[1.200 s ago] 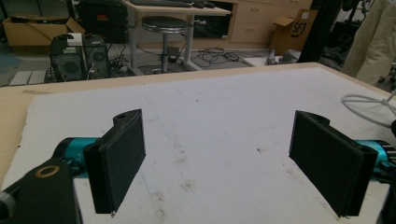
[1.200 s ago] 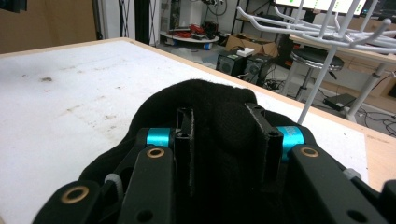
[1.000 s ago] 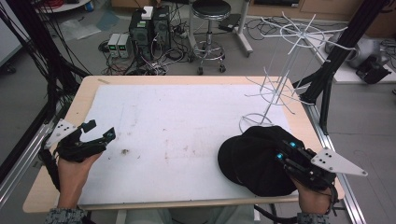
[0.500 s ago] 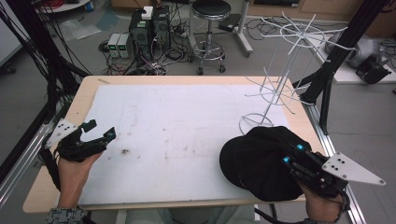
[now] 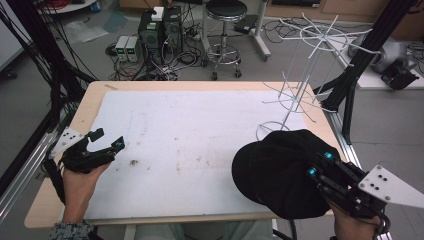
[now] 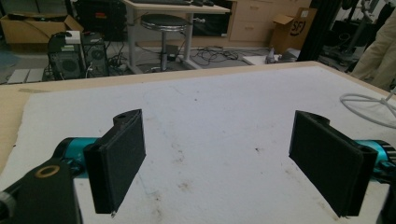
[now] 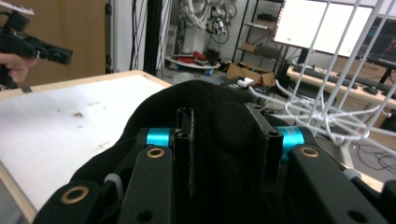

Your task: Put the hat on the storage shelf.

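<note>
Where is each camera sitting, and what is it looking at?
High view: above the person's side, looking forward and down on the table; both forearms and the left gripper show.
Left gripper view: rides the left gripper, looking along open jaws across the table.
Right gripper view: rides the right gripper, whose jaws pinch the black cap.
High and right gripper views share the cap and white wire rack.

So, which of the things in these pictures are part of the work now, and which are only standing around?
Part of the work:
- black cap, gripped by the right gripper
- white wire rack, beside the cap, likely its destination

Standing around:
- left gripper, open over the white mat
- stool
- computer boxes on the floor
</note>
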### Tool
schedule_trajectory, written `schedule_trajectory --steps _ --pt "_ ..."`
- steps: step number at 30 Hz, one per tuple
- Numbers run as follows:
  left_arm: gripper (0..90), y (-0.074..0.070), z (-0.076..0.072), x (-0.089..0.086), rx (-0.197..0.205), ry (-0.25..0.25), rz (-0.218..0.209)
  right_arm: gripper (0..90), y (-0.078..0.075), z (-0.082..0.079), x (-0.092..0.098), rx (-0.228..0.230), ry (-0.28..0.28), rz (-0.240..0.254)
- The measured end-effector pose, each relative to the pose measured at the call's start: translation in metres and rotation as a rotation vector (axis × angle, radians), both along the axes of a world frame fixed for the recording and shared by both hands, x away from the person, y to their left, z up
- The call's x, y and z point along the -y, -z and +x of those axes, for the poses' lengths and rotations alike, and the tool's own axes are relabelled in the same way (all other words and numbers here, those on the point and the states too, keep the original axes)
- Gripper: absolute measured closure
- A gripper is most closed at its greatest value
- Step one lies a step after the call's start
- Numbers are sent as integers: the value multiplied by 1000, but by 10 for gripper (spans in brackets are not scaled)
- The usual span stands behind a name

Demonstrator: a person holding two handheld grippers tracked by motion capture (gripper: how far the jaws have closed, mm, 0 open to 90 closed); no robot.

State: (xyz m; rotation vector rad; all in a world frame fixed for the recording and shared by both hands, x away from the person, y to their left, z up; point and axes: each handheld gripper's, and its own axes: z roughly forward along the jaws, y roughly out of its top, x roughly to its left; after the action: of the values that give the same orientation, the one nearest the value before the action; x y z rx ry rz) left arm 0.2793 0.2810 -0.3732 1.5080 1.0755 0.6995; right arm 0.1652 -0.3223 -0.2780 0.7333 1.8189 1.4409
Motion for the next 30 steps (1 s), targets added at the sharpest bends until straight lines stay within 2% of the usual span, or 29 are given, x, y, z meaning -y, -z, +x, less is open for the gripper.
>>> schedule_trajectory --steps 6,15,17,18,20,24,30 --pt "186 0 0 -2 -1 -5 -4 674 -13 -5 -1 15 -3 9" --pt "186 0 0 -2 -3 -5 -3 674 -44 -17 0 82 9 2" --pt "186 0 0 -2 -4 -5 -2 674 -48 -17 1 92 6 3" --pt "186 1 0 -2 -4 -6 -4 674 -55 -17 3 106 8 2" --pt "186 1 0 -3 -3 -6 -3 674 -59 -18 3 113 7 -1" --pt "186 0 0 -4 -2 -6 -1 674 -75 -18 8 134 16 -6" --pt "186 1 0 -3 -3 -7 -2 674 -89 -19 13 157 26 -4"
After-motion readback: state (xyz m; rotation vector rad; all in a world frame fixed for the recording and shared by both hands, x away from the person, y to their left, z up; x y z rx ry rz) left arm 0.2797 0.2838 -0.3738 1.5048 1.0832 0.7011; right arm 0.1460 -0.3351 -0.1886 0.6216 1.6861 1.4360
